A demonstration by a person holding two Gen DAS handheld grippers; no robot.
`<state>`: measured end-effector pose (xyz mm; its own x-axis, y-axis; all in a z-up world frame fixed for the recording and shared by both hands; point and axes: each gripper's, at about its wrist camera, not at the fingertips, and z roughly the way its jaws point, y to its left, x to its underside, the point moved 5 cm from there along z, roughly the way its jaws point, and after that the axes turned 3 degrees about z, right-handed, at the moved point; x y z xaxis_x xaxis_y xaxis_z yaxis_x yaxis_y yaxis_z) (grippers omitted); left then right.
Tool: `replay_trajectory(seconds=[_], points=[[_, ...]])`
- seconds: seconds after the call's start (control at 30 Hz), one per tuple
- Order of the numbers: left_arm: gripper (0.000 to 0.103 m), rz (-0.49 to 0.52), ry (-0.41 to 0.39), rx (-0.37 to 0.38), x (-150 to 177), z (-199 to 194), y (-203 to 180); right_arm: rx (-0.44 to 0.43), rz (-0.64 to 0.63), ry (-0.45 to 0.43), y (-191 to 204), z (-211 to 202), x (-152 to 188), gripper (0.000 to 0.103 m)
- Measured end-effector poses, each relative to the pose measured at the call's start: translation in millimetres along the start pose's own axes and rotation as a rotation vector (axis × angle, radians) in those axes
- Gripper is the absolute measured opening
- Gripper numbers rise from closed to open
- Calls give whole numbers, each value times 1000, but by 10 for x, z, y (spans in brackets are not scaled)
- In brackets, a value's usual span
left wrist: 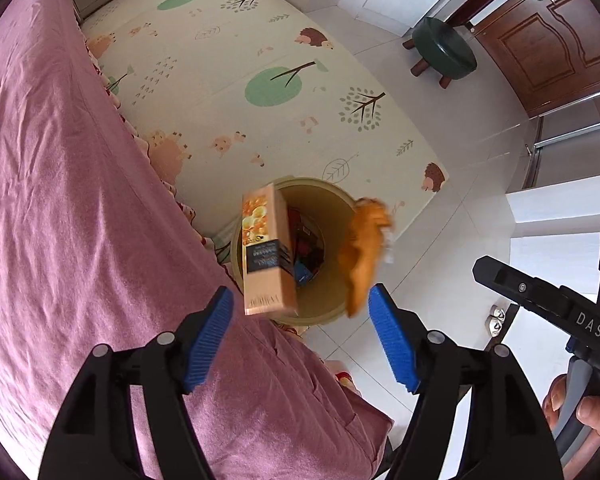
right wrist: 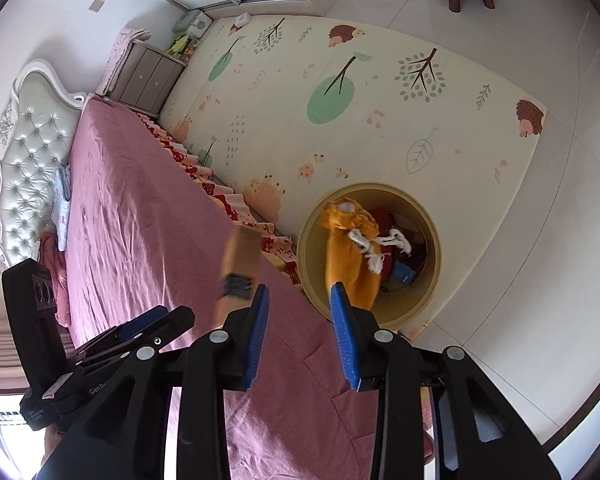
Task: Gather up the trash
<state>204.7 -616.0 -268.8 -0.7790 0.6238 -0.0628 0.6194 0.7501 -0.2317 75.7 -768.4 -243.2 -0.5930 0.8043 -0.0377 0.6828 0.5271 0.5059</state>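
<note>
A tan carton with orange fruit print (left wrist: 266,252) hangs loose in the air, upright, over the near-left rim of a round beige bin (left wrist: 324,208). My left gripper (left wrist: 300,292) stands open just behind it, pads clear of the carton. An orange cloth-like piece with white cords (right wrist: 346,256) drops into the bin (right wrist: 432,216), which holds several bits of trash. My right gripper (right wrist: 301,287) is open, its right fingertip close beside the cloth's lower end. In the left wrist view the orange piece (left wrist: 366,248) is blurred at the bin's right rim.
A bed with a pink sheet (left wrist: 60,200) borders the bin on the left. The bin stands on a patterned play mat (left wrist: 220,80). A green stool (left wrist: 444,48) and a wooden door (left wrist: 560,40) are farther off. A nightstand (right wrist: 148,76) sits by the headboard.
</note>
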Motion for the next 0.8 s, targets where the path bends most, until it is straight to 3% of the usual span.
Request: replay_trajectory(seconds=[0.43, 0.8], points=[[74, -53, -37, 35, 206, -291, 86, -18, -61, -8, 303, -161, 180, 32], [77, -190, -138, 2, 954, -931, 633, -52, -229, 37, 1031, -233, 926, 32]])
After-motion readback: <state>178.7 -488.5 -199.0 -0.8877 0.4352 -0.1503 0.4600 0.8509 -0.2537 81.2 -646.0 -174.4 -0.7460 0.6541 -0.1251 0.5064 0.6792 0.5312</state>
